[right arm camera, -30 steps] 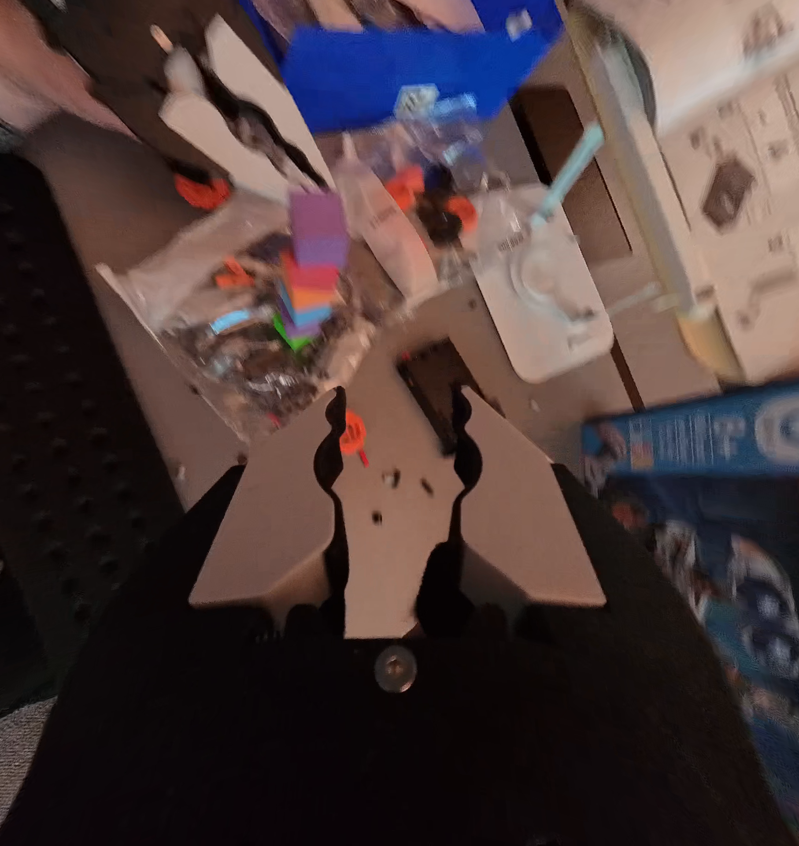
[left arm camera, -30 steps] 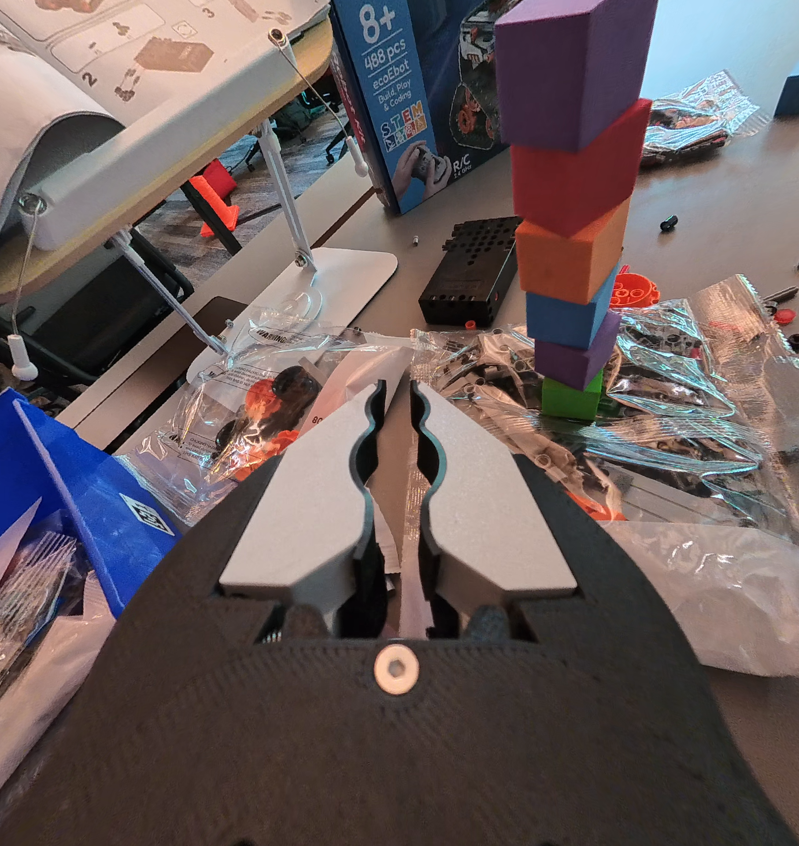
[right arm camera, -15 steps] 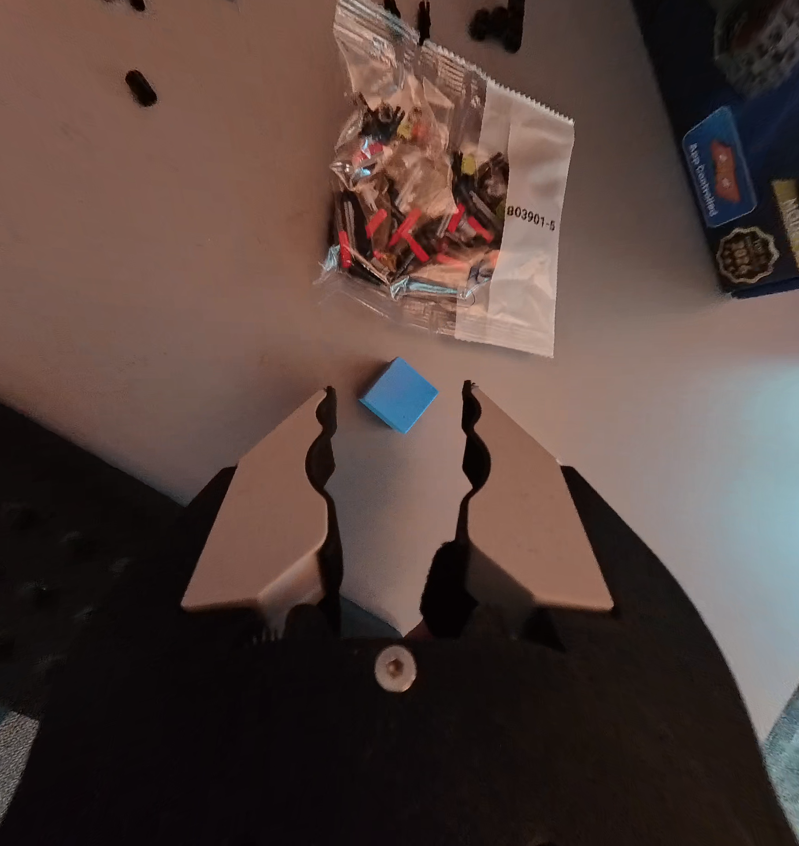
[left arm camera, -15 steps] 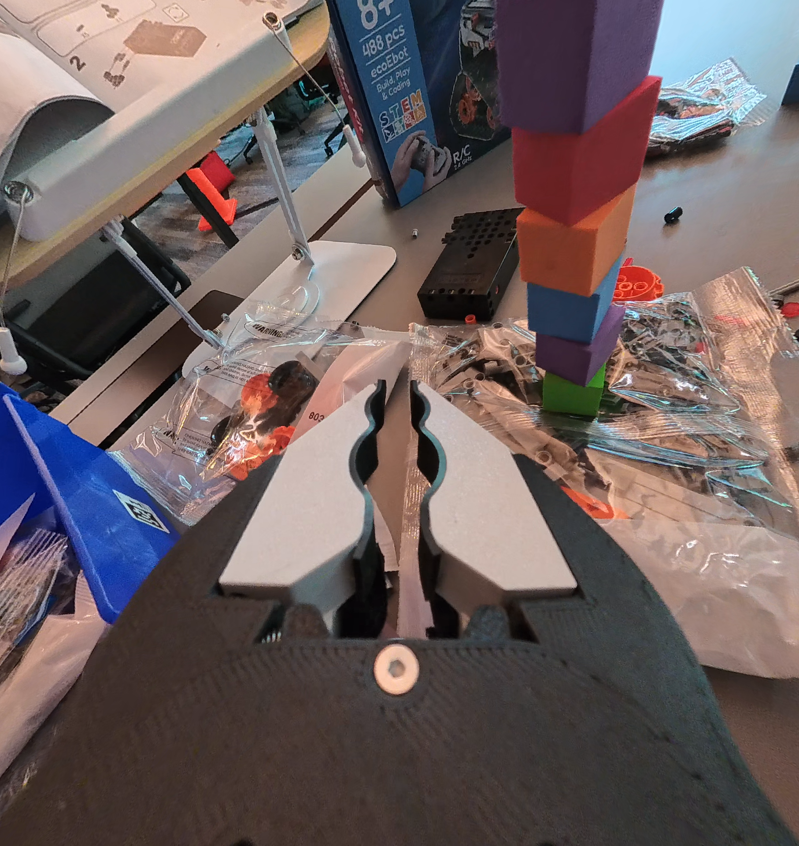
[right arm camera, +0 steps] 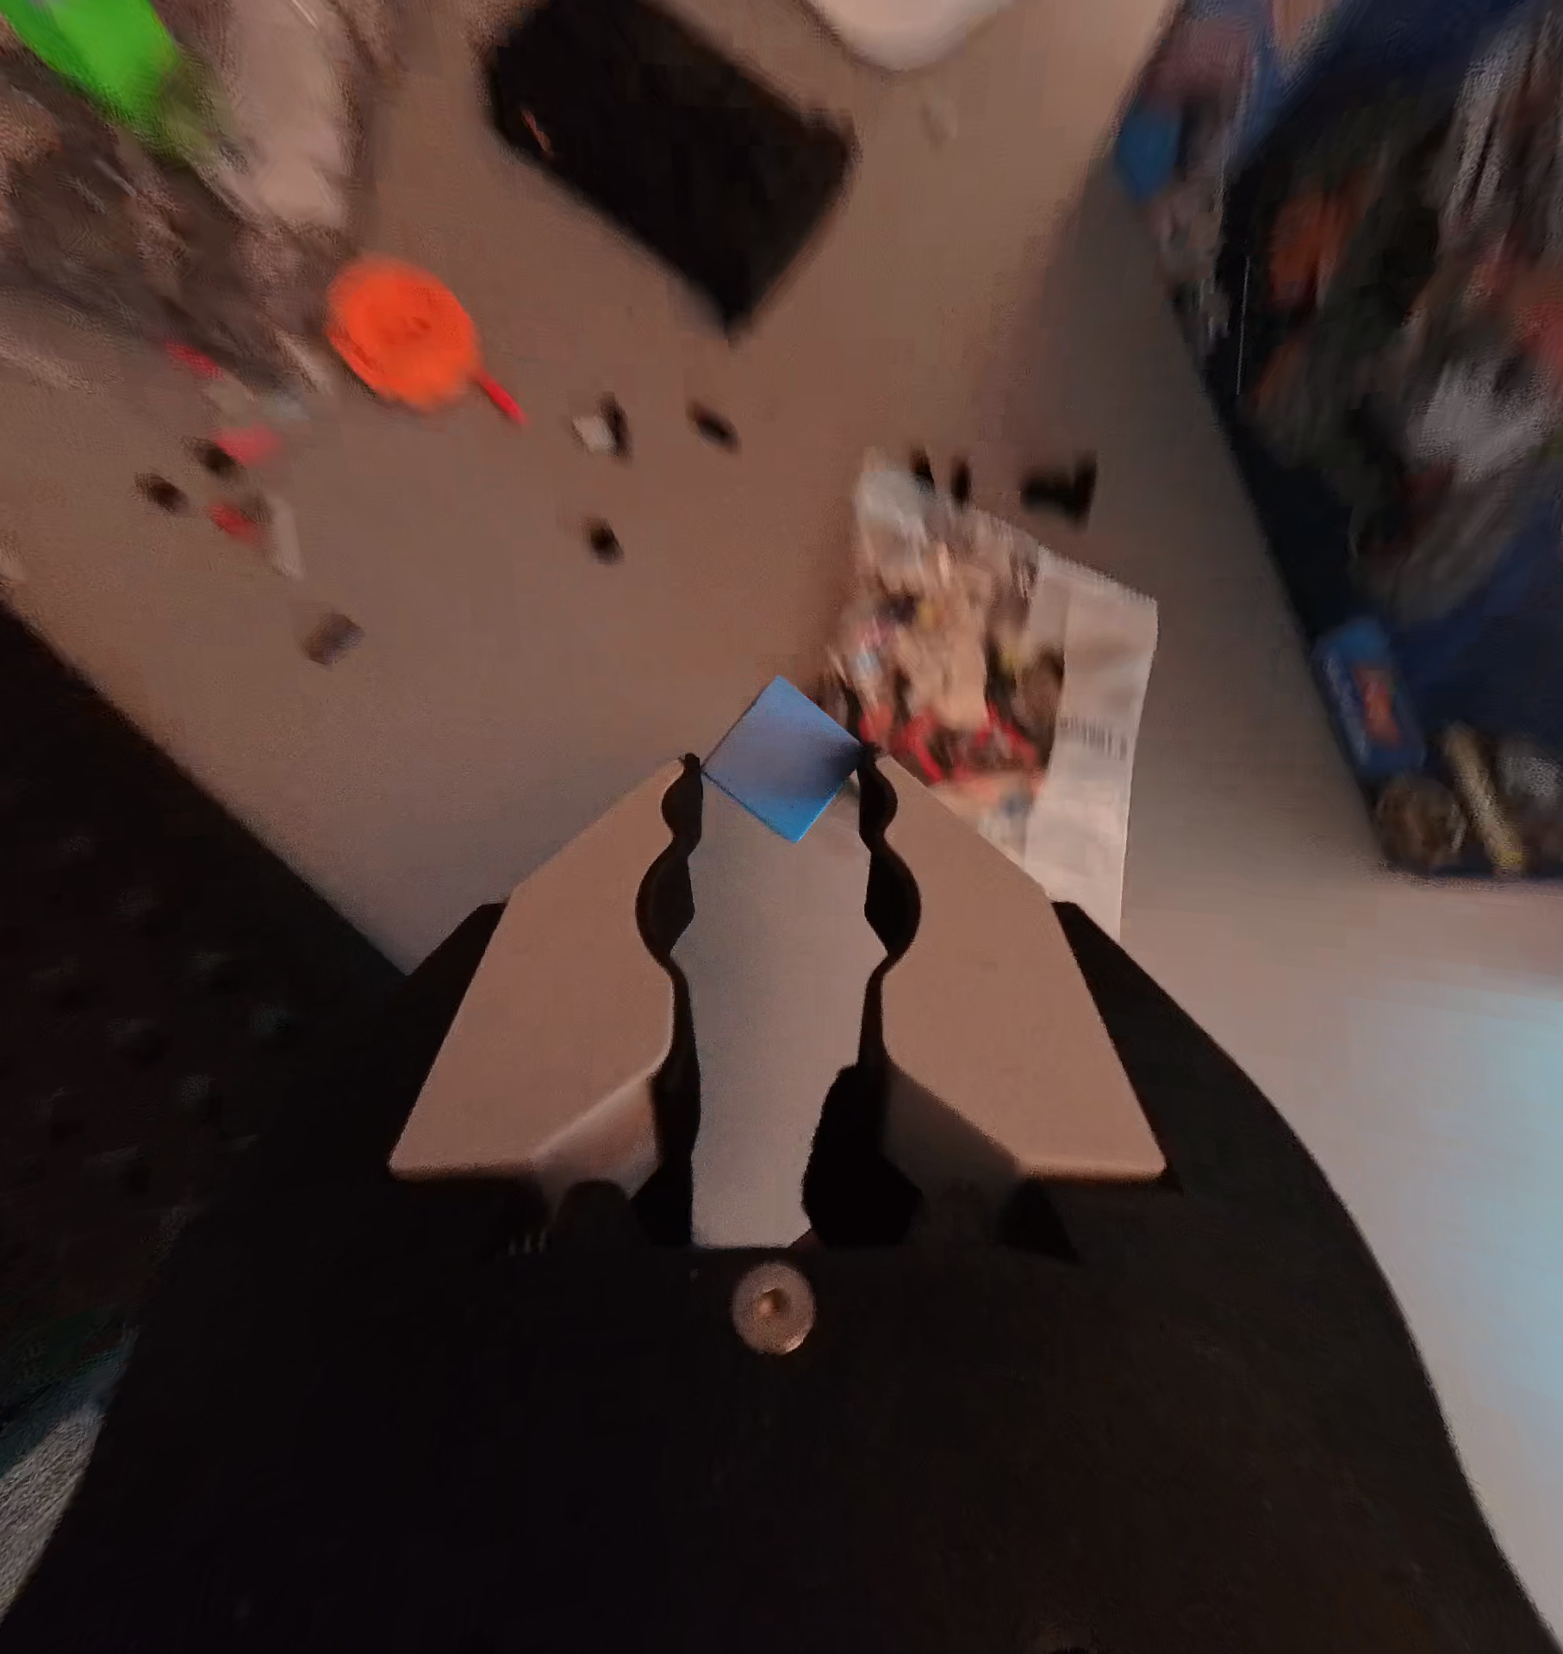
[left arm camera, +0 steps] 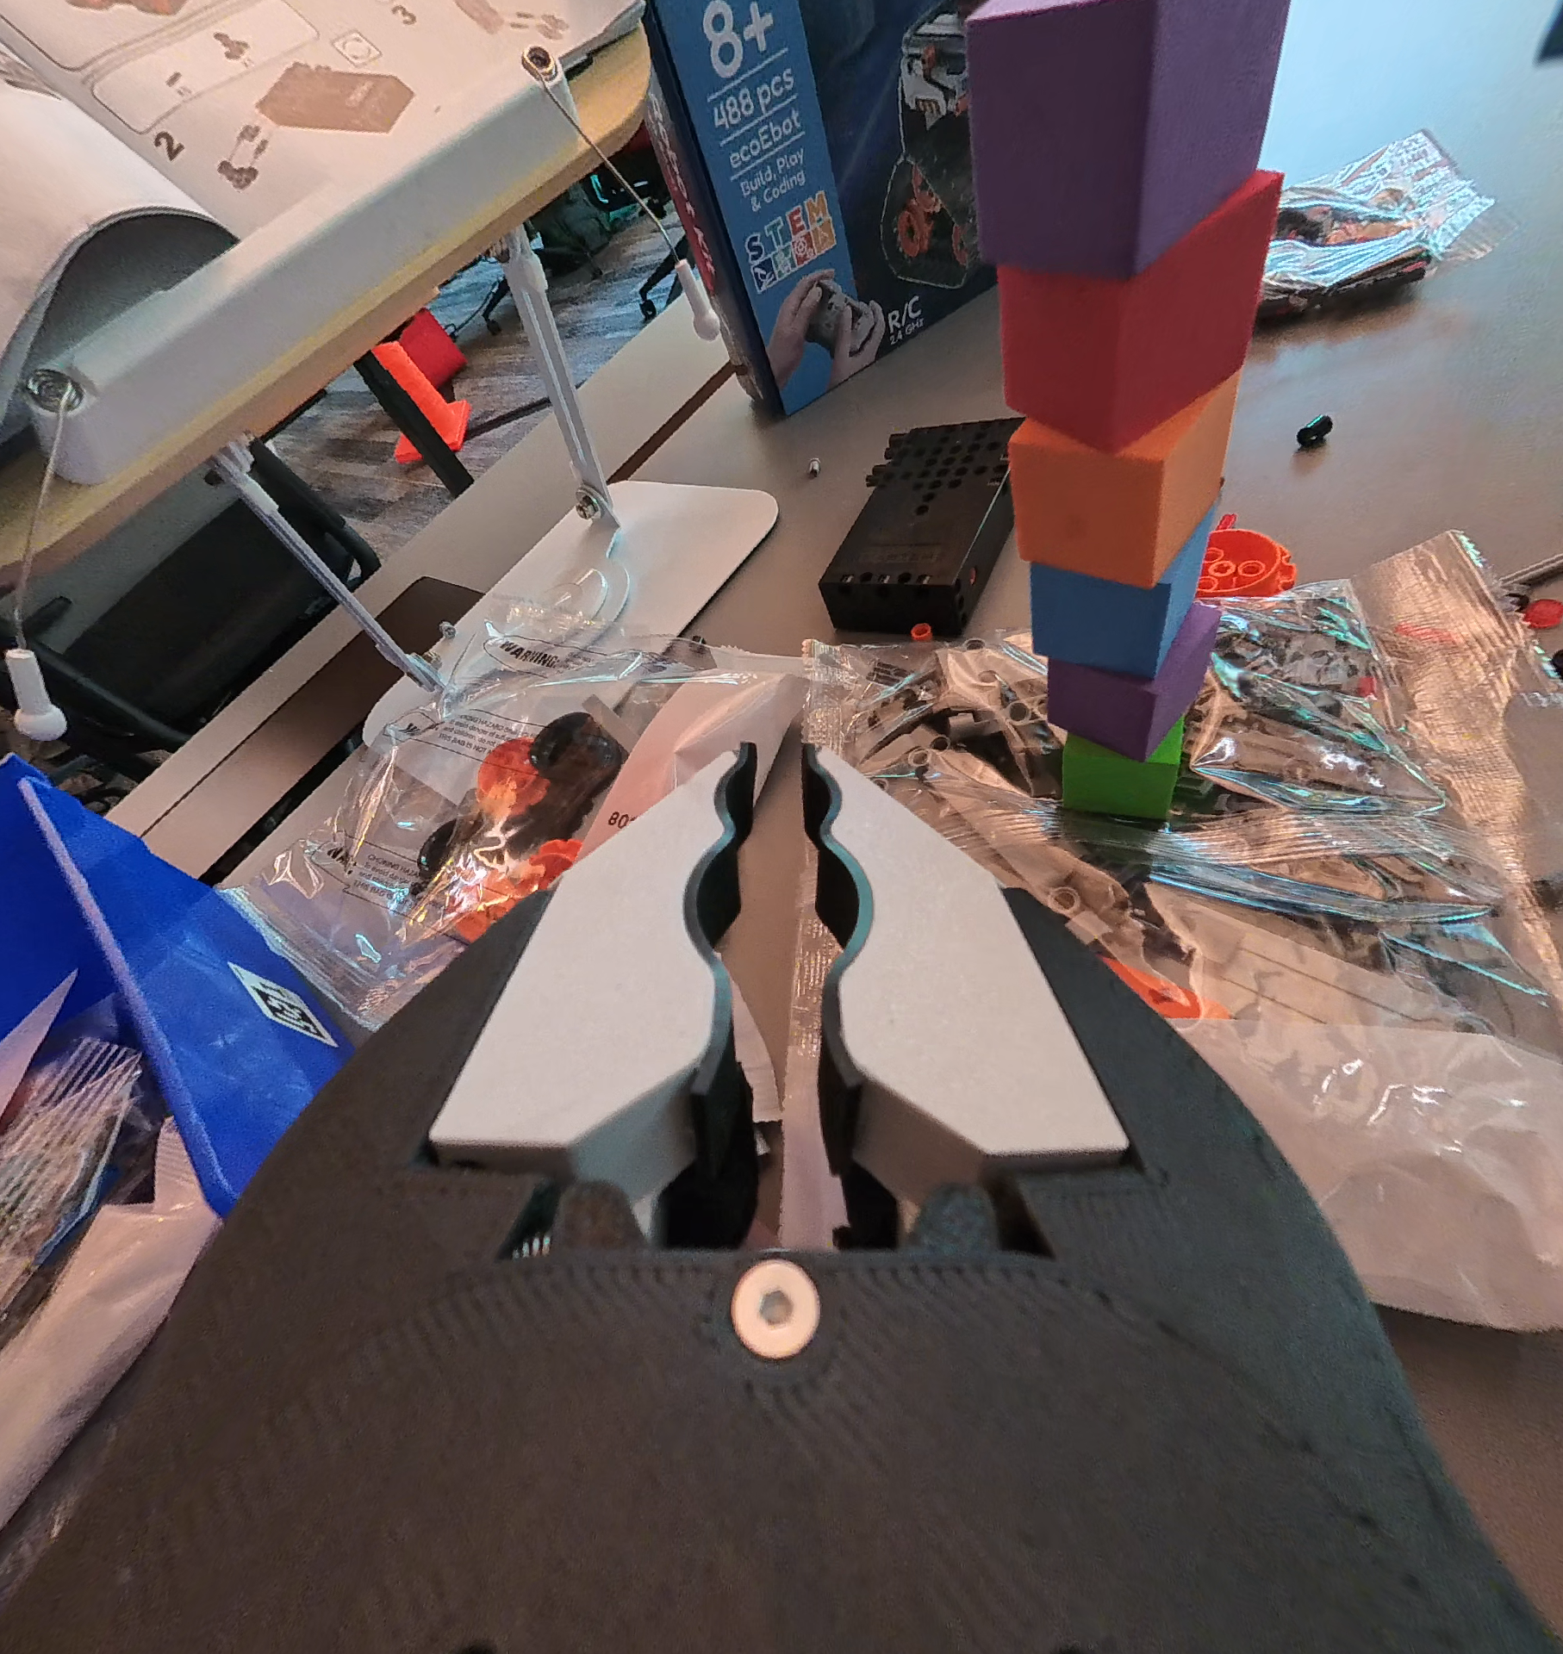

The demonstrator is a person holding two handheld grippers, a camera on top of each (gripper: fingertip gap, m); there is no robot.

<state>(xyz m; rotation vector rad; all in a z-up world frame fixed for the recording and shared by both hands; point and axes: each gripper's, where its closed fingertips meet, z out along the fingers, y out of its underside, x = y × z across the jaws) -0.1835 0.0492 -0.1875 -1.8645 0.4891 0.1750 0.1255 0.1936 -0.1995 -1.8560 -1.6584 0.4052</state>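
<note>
A leaning tower of foam cubes (left arm camera: 1118, 376) stands on clear plastic bags: a green cube (left arm camera: 1118, 774) at the bottom, then purple, blue, orange, red and purple. My left gripper (left arm camera: 773, 756) is shut and empty, low over the bags to the left of the tower. My right gripper (right arm camera: 778, 765) is shut on a small blue cube (right arm camera: 782, 761), which sits between its fingertips above the grey table. The right wrist view is blurred by motion; the green cube (right arm camera: 98, 54) shows at its top left.
A blue kit box (left arm camera: 760, 224), a black battery box (left arm camera: 921, 537), a white book stand (left arm camera: 661, 537) and a blue bin (left arm camera: 89, 940) surround the tower. An orange wheel (right arm camera: 402, 331), small loose parts and a parts bag (right arm camera: 984, 680) lie near the right gripper. My hands' fingertips stand some 35 cm from each other. The left tips stand about 15 cm off the orange wheel (right arm camera: 402, 331). The left camera catches it too, in the left wrist view (left arm camera: 1227, 567).
My right gripper swung away from the tower to the blue cube, closed on it, and is moving with it. The left gripper has barely shifted.
</note>
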